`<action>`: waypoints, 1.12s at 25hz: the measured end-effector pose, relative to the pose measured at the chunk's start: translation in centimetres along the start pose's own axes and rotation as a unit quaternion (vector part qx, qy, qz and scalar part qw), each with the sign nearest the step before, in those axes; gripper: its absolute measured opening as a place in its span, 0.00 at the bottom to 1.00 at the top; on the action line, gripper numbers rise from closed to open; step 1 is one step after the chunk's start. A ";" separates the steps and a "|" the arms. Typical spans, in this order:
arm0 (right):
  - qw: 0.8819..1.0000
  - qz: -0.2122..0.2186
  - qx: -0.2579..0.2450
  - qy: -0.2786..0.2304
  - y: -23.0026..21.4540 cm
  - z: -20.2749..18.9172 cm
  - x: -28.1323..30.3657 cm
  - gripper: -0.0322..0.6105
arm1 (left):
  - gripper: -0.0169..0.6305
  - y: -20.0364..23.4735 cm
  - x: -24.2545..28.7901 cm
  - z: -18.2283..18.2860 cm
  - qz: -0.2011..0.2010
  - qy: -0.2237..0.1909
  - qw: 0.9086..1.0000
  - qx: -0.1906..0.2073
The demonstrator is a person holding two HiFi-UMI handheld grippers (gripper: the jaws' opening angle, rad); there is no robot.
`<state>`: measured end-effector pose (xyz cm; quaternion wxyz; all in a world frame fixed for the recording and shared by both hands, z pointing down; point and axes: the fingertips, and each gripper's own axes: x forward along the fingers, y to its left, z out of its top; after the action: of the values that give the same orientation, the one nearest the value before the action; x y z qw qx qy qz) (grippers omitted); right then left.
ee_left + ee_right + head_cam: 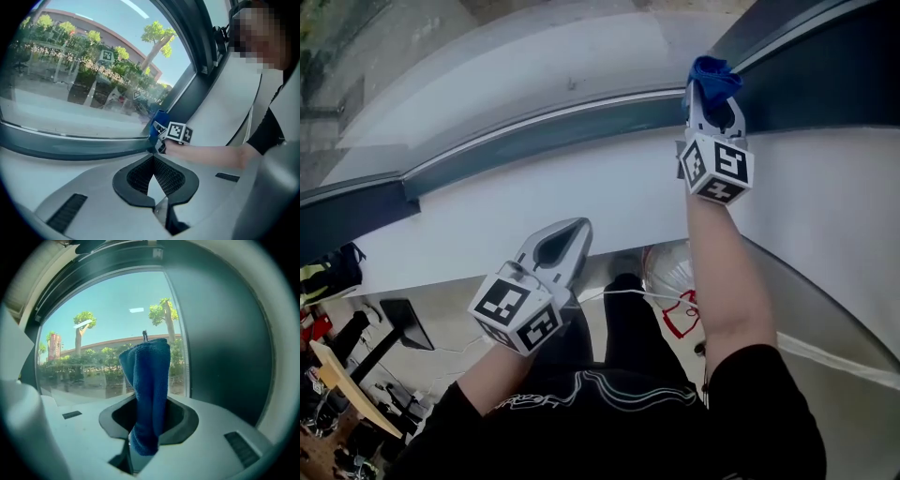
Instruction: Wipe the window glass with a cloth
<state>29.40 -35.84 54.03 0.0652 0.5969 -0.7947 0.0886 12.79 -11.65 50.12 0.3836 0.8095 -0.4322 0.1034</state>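
- My right gripper [713, 94] pinches a blue terry cloth [149, 380] between its fingers, and the cloth stands up past their tips.
- The cloth is at the lower right corner of the window glass [103, 333], beside the dark frame [225, 343].
- My left gripper [152, 159] has its fingers pressed together on nothing, low by the white sill [534, 187].

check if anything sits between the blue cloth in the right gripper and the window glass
Nothing visible does. The right gripper holds the blue cloth upright, and no object shows between it and the window glass, beside the dark frame.
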 end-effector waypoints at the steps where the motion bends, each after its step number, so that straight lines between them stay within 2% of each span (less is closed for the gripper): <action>1: 1.000 -0.010 0.006 0.001 -0.9 0.0 0.0 0.19 | 0.03 -0.2 0.2 0.0 0.000 0.001 1.000 0.000; 4: 0.999 -0.029 0.014 0.004 -2.5 -0.1 0.0 0.19 | 0.03 -0.5 0.4 0.2 -0.001 0.001 1.000 0.001; 10: 0.999 -0.036 0.025 0.009 -2.5 0.1 -0.2 0.19 | 0.03 -0.1 -0.1 1.1 -0.002 -0.004 1.000 0.007; 15: 0.999 -0.029 0.033 0.005 0.1 2.3 -3.2 0.19 | 0.03 -0.2 -2.3 2.7 -0.009 -0.018 1.000 -0.002; 19: 0.998 0.017 0.051 -0.011 5.7 6.9 -7.4 0.20 | 0.03 -1.4 -6.3 5.4 -0.025 -0.020 0.998 0.060; 23: 0.995 0.081 0.048 -0.032 12.8 13.9 -13.4 0.20 | 0.03 -2.9 -12.6 9.8 -0.063 -0.041 0.994 0.084; 28: 0.982 0.184 0.051 -0.010 22.6 21.9 -22.6 0.20 | 0.03 -5.5 -22.3 14.6 -0.102 -0.057 0.984 0.131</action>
<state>14.07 -13.30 26.49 0.0092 0.4443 -0.8858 0.1334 1.19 -6.41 26.09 0.2574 0.8973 -0.3511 0.0730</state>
